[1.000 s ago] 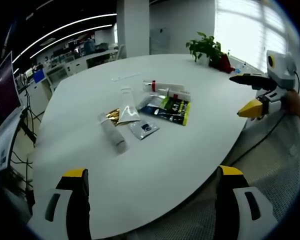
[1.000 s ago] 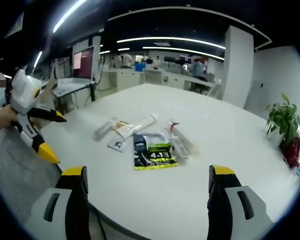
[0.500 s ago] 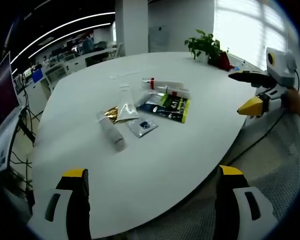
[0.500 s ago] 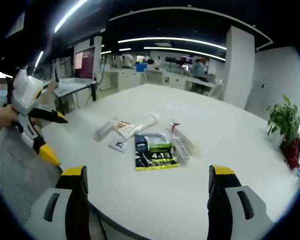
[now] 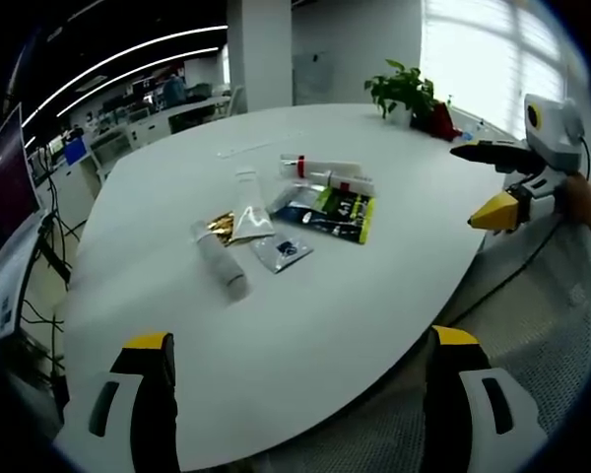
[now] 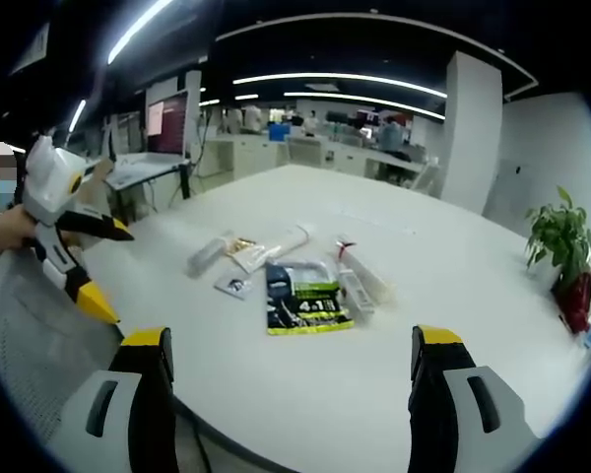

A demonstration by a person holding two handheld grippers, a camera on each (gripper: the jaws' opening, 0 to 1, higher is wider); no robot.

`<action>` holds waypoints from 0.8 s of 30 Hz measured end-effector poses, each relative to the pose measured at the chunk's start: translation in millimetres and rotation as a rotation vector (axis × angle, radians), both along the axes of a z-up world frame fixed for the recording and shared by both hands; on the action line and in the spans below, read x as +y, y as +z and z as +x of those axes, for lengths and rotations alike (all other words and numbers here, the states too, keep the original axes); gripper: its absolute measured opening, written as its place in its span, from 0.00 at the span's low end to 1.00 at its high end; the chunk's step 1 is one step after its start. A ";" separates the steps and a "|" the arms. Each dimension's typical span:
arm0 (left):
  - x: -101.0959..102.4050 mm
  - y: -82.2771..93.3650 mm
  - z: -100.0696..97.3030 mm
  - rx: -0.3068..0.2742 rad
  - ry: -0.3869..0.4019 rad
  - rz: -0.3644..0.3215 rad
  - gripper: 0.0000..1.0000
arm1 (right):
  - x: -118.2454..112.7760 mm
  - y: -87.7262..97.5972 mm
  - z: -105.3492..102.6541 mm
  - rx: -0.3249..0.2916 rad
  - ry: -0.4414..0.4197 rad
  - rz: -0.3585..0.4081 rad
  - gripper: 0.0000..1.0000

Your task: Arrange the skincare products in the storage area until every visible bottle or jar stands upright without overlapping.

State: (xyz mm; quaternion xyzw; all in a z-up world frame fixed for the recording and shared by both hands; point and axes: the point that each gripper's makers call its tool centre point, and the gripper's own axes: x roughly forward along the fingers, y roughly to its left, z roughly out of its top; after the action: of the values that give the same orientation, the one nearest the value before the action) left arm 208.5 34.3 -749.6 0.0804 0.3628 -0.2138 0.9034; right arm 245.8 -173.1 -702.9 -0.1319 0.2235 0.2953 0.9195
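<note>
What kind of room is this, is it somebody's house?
Probably not a house: it looks like a big open office. There is a large white meeting table, rows of desks with monitors behind it, and long strip lights overhead.

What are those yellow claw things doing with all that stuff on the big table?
A person holds a hand-held gripper in each hand at the edge of a white table. The left hand-held gripper and right hand-held gripper are both open and hold nothing. In the middle of the table, tubes, a grey tube, a dark and yellow-green packet and small sachets all lie flat in a loose pile. Nothing stands upright yet.
</note>
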 end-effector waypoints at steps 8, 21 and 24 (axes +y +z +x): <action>-2.2 -0.5 -1.6 0.007 -0.004 -0.006 0.99 | 0.0 -0.2 0.1 0.000 0.000 -0.002 1.00; -2.0 -0.6 -1.8 0.016 0.004 -0.016 0.99 | 1.4 -0.5 -0.7 0.002 0.008 0.000 1.00; -1.3 -1.0 -1.9 0.018 0.002 -0.013 0.99 | 1.7 -0.8 -1.0 0.004 0.009 0.000 1.00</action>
State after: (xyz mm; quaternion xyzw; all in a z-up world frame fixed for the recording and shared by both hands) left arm 206.6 33.1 -750.6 0.0721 0.3697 -0.2158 0.9008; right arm 244.8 -171.4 -703.7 -0.1323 0.2247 0.2999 0.9176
